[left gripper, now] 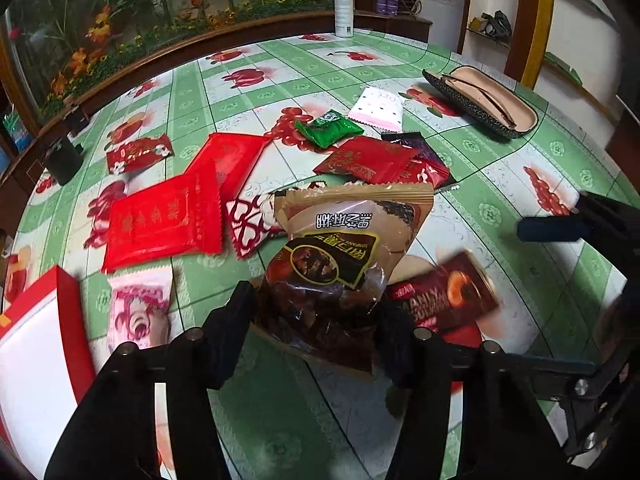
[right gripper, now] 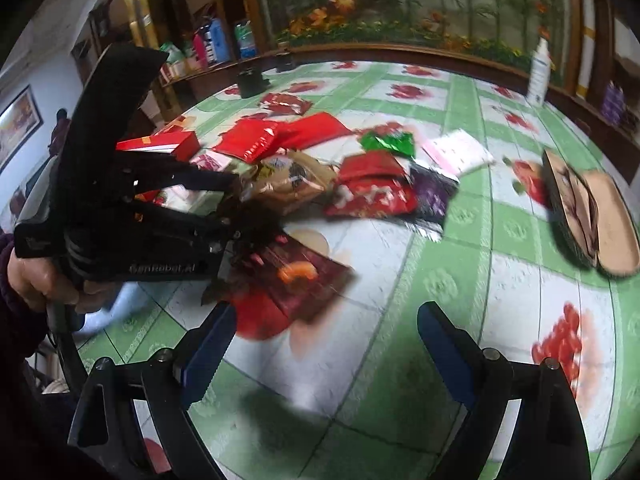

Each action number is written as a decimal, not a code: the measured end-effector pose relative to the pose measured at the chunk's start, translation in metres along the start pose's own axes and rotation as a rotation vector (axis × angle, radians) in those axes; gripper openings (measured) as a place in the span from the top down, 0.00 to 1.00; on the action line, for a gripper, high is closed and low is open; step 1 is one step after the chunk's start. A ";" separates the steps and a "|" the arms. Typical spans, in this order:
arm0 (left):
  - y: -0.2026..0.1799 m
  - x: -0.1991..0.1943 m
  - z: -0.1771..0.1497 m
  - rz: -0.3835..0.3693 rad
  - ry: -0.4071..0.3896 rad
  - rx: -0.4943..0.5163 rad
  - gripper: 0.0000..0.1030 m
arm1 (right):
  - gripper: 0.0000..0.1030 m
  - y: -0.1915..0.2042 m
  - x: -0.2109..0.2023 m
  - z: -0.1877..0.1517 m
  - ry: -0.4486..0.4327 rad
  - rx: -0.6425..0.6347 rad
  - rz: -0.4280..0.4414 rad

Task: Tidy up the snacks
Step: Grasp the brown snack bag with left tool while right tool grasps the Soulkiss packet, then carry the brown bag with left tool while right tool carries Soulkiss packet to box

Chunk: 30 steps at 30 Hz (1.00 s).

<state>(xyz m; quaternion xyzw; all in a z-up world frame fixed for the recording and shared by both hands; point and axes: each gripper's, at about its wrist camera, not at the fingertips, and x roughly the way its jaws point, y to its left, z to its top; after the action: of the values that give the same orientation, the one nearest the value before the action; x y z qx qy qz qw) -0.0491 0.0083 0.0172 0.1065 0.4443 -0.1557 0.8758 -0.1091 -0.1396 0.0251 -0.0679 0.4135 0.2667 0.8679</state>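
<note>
My left gripper (left gripper: 316, 320) is shut on a brown bag of dates (left gripper: 344, 248), its near end between the fingers; the bag also shows in the right wrist view (right gripper: 288, 184). A dark red chocolate packet (left gripper: 448, 292) lies just right of it and shows again in the right wrist view (right gripper: 304, 276). Several red packets (left gripper: 164, 220), a green packet (left gripper: 328, 128) and a pink-white packet (left gripper: 378, 108) lie scattered beyond. My right gripper (right gripper: 320, 344) is open and empty above the tablecloth, near the chocolate packet.
A red and white box (left gripper: 36, 344) sits at the left edge. An open glasses case (left gripper: 484, 100) lies at the far right. A white bottle (left gripper: 343, 8) and a black cup (left gripper: 62, 160) stand near the table's far rim.
</note>
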 end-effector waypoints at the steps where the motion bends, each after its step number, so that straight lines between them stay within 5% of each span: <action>1: 0.001 -0.001 -0.002 0.002 0.000 -0.001 0.48 | 0.09 0.002 0.002 0.002 0.004 -0.009 0.014; 15: 0.026 -0.046 -0.061 -0.004 0.012 -0.114 0.48 | 0.11 0.020 0.052 0.026 0.120 -0.105 -0.017; 21: 0.028 -0.055 -0.065 -0.034 0.003 -0.148 0.48 | 0.38 0.023 0.048 0.024 0.061 -0.074 -0.065; 30: 0.033 -0.074 -0.068 -0.051 -0.042 -0.176 0.55 | 0.55 0.007 0.031 0.021 0.010 0.064 -0.004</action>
<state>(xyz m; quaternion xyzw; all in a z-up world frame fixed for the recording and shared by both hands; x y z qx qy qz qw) -0.1289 0.0744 0.0389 0.0146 0.4402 -0.1404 0.8867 -0.0827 -0.1144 0.0162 -0.0422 0.4260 0.2511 0.8682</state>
